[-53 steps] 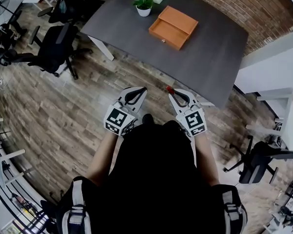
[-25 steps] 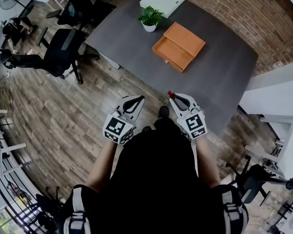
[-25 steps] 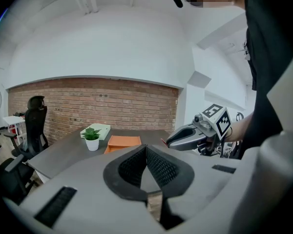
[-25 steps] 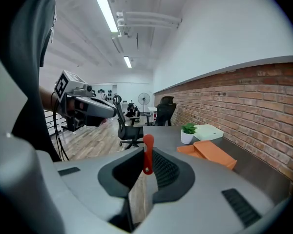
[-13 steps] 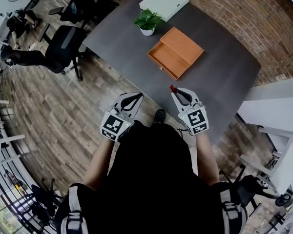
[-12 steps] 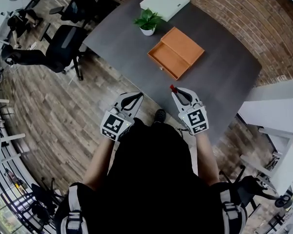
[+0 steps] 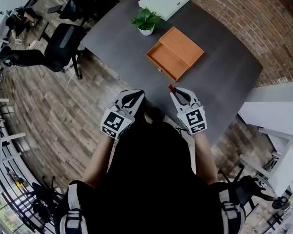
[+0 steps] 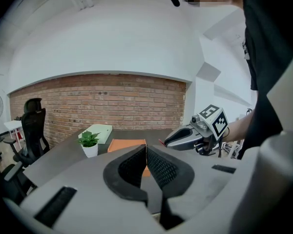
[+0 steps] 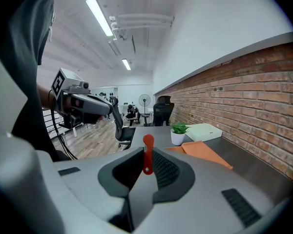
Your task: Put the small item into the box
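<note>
right gripper (image 7: 176, 92) mid frame clenched on small red item (image 9: 147, 152), left gripper (image 7: 136, 94) beside it, jaws pressed together, empty, open orange box (image 7: 175, 53) upper centre on grey table (image 7: 224, 67)

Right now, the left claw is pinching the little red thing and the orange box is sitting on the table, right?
Not quite. It is the right claw that is pinching the little red thing, as the right gripper view shows. The left claw is closed with nothing in it. The orange box is sitting on the table, just as you said.
</note>
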Demonstrator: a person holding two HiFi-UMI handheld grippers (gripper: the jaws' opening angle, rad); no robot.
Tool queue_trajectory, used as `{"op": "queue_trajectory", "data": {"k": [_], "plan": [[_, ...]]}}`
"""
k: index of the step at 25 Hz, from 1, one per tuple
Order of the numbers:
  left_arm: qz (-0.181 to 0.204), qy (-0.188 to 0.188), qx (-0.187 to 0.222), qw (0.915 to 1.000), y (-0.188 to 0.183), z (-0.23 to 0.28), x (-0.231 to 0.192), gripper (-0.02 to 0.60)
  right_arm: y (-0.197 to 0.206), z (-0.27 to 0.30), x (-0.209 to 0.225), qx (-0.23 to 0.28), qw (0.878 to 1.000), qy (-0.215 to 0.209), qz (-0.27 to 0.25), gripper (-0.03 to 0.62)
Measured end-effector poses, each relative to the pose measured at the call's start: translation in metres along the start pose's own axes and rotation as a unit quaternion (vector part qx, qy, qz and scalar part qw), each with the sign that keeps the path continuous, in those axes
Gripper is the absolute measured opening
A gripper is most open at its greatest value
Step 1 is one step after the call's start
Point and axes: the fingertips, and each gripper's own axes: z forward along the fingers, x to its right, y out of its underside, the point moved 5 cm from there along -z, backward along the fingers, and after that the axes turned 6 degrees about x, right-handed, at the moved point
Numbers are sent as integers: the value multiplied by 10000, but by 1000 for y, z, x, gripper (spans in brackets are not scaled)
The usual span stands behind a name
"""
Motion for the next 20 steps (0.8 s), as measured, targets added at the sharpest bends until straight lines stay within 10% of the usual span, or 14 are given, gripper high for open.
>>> {"op": "queue_trajectory", "data": {"k": [20], "plan": [[-171,698,-55,9974,-14,68,-111,23,-14,71,64,-485,9950,820,300,66]]}}
